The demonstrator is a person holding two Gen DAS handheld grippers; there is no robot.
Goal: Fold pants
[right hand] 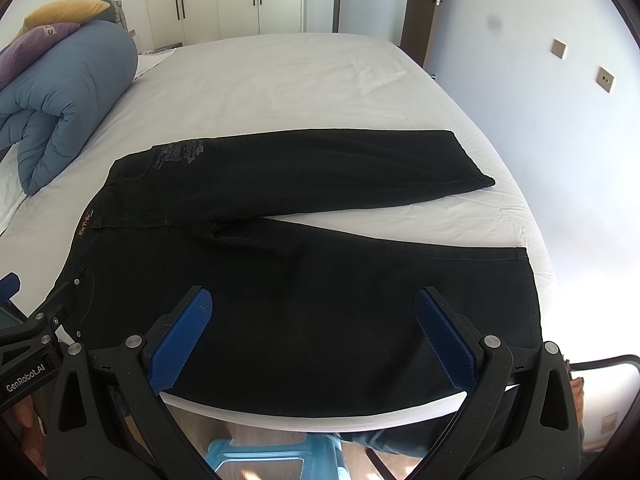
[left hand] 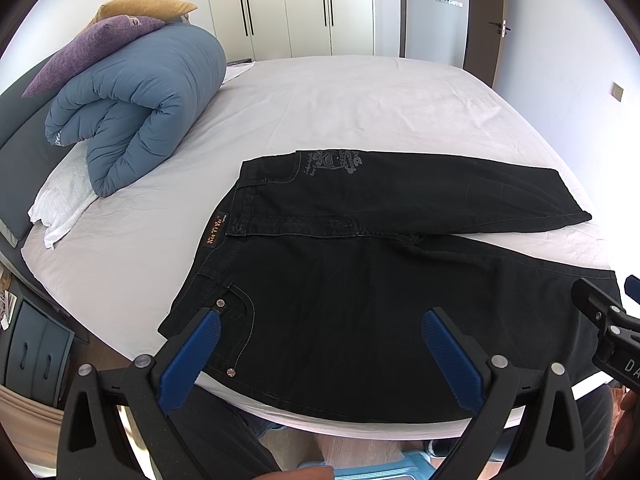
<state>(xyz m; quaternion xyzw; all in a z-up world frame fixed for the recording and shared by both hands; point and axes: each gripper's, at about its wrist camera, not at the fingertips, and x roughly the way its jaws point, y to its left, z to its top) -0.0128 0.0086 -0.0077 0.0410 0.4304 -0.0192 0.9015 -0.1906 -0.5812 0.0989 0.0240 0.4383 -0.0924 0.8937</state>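
Black pants [left hand: 340,280] lie flat on the white bed [left hand: 340,100], waistband to the left, both legs spread out to the right. They also show in the right wrist view [right hand: 300,272]. My left gripper [left hand: 320,326] is open and empty, hovering over the near waist and pocket area. My right gripper [right hand: 314,306] is open and empty, hovering over the near leg. The right gripper's body shows at the right edge of the left wrist view [left hand: 608,320]; the left gripper's body shows at the left edge of the right wrist view [right hand: 36,328].
A rolled blue duvet [left hand: 132,108] with a purple cushion [left hand: 92,50] and a yellow cushion [left hand: 144,6] sits at the bed's far left. White wardrobe doors [left hand: 304,4] stand behind. The bed's near edge [right hand: 320,420] is just below the grippers, with a blue stool [right hand: 272,456] on the floor.
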